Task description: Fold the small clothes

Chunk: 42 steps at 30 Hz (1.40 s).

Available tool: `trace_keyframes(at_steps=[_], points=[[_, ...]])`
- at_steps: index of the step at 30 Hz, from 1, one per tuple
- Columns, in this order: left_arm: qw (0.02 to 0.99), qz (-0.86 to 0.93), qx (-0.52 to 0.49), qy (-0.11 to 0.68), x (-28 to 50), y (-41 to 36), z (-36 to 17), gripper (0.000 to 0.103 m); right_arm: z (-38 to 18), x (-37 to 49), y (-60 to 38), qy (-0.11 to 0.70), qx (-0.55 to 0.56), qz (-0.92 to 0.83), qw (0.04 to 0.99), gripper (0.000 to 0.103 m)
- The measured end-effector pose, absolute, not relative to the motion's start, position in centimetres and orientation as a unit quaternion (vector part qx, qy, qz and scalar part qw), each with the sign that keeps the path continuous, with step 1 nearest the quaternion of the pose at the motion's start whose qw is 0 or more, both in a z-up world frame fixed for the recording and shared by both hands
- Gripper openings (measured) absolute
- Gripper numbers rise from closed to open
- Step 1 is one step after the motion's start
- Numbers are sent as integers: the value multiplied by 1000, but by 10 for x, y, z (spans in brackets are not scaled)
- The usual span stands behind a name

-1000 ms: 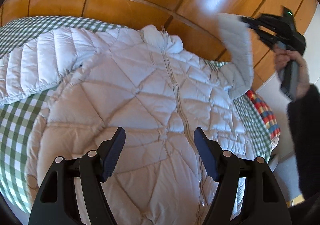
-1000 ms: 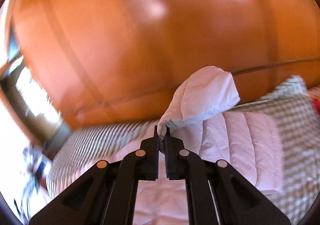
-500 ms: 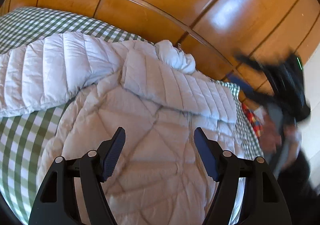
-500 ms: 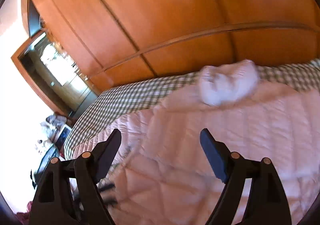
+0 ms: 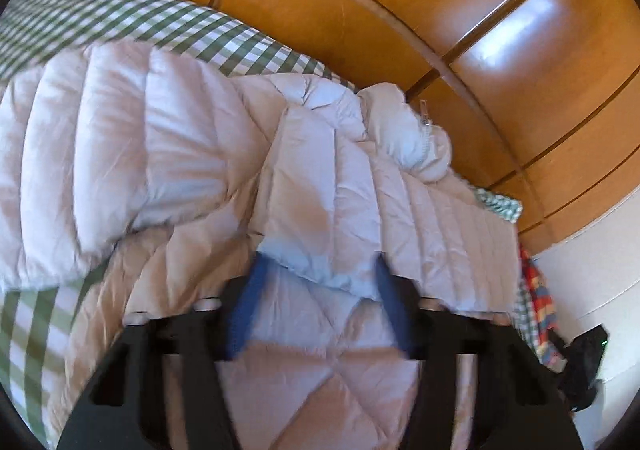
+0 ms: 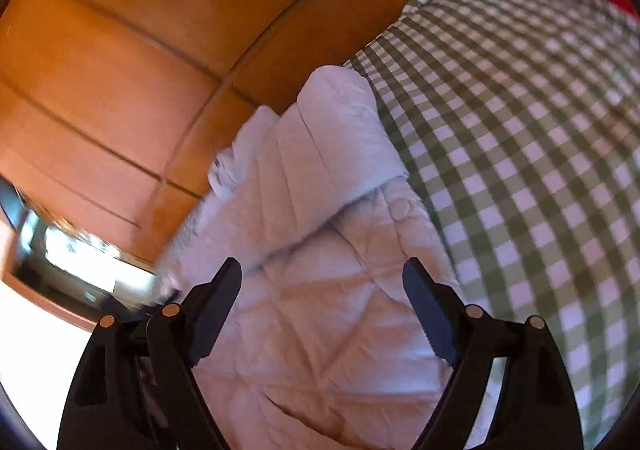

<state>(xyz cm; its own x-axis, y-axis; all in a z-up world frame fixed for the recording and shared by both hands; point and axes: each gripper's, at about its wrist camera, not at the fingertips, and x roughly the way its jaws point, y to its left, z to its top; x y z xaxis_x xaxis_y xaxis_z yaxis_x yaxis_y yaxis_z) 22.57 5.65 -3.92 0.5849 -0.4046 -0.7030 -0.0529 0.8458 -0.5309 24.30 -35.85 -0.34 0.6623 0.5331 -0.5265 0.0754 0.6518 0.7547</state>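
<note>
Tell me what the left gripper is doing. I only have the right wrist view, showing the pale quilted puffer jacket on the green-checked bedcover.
Observer: The left gripper is open, with its blue-padded fingers on either side of the cuff end of the folded sleeve. That sleeve lies across the pale quilted puffer jacket.
Operator: Where's the other sleeve?
Observer: The other sleeve lies spread out sideways over the green-checked bedcover, not yet folded in.
Operator: And the zip?
Observer: The metal zip pull sits up at the collar.
</note>
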Motion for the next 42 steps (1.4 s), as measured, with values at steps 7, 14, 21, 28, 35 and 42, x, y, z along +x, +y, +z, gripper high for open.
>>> trace_keyframes(at_steps=[7,14,21,28,35,42], points=[[864,-79,-242,434,240,59,-34,2,25,277,-331,354,376,167,840,83],[885,-47,-197,420,238,57,-25,2,22,327,-298,370,281,108,879,83],[863,-49,-178,470,235,50,-59,2,-39,354,-271,439,197,58,875,83],[870,-55,-229,434,204,81,-24,2,-11,330,-264,414,185,47,890,90],[866,-8,-310,392,132,150,-10,2,10,270,-211,395,93,91,910,97],[848,101,-396,338,53,249,-25,46,-27,225,-166,424,10,87,901,101]])
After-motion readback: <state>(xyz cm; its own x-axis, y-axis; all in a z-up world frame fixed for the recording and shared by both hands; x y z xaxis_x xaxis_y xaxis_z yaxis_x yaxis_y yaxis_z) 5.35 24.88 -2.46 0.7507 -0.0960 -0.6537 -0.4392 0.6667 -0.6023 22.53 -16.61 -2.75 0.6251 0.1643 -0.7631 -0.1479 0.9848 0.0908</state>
